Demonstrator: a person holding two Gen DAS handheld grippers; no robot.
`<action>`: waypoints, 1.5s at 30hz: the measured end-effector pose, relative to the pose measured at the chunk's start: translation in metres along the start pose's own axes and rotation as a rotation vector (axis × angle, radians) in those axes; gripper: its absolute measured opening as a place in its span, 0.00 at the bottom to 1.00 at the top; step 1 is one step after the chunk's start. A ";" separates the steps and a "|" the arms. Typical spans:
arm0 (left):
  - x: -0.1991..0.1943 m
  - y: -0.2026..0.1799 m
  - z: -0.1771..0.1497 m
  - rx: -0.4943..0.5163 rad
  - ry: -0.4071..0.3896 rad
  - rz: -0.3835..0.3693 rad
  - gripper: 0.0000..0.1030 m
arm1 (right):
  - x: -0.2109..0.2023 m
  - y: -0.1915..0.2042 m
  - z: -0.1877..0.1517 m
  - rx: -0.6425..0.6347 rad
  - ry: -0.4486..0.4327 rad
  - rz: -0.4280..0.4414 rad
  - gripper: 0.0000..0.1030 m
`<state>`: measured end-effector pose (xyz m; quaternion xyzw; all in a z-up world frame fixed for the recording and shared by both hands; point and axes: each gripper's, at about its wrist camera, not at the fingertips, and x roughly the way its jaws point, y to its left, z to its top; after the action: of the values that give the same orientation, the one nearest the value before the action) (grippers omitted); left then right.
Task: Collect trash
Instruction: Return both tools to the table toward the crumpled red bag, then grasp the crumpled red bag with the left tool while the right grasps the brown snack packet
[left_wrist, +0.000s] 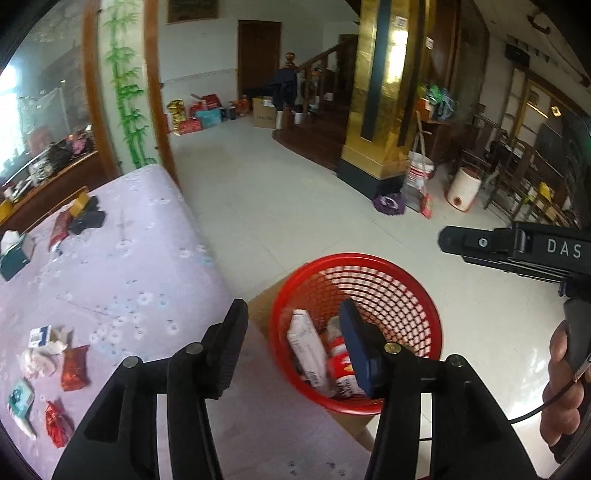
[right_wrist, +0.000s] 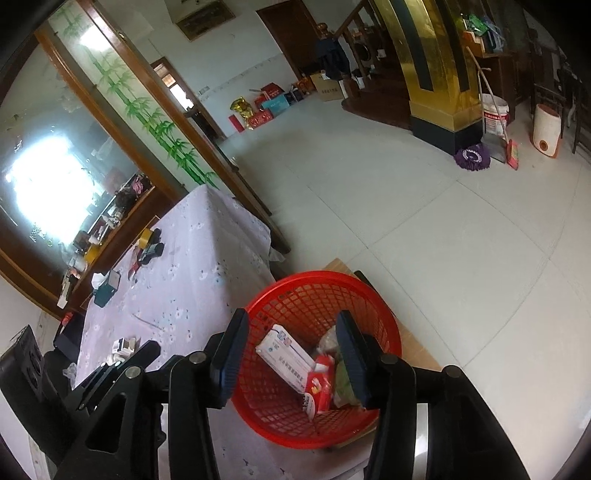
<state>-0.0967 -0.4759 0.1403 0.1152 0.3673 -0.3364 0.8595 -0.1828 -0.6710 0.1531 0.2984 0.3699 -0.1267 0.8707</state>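
below both tongs sits the red mesh basket (left_wrist: 406, 295), standing on a low wooden stool just beside the desk (left_wrist: 129, 258) with its lilac flowered cloth; the left tongs (left_wrist: 291, 343) stand partly open with nothing between the pads, the right pad over the basket's mouth and the left pad over the desk's edge; the right tongs (right_wrist: 291, 354) are also partly open and empty, both pads framing the basket's inside from above; within the basket lie a white box (right_wrist: 284, 354), a red and white packet (right_wrist: 319, 384) and a pale wrapper; more trash stays on the desk to the left of the left tongs: a red wrapper (left_wrist: 75, 365), crumpled tissue (left_wrist: 38, 362), a small blue and white box (left_wrist: 40, 335), a teal packet (left_wrist: 20, 400).
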 end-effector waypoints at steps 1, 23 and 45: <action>-0.003 0.005 -0.002 -0.009 -0.002 0.010 0.49 | 0.000 0.000 -0.002 -0.008 -0.001 -0.004 0.53; -0.098 0.173 -0.102 -0.337 0.029 0.269 0.55 | 0.025 0.158 -0.076 -0.355 0.121 0.108 0.58; -0.048 0.294 -0.167 -0.641 0.224 0.268 0.61 | 0.051 0.240 -0.122 -0.509 0.255 0.159 0.58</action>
<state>-0.0179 -0.1583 0.0426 -0.0767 0.5277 -0.0741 0.8427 -0.1106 -0.4065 0.1514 0.1118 0.4718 0.0773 0.8711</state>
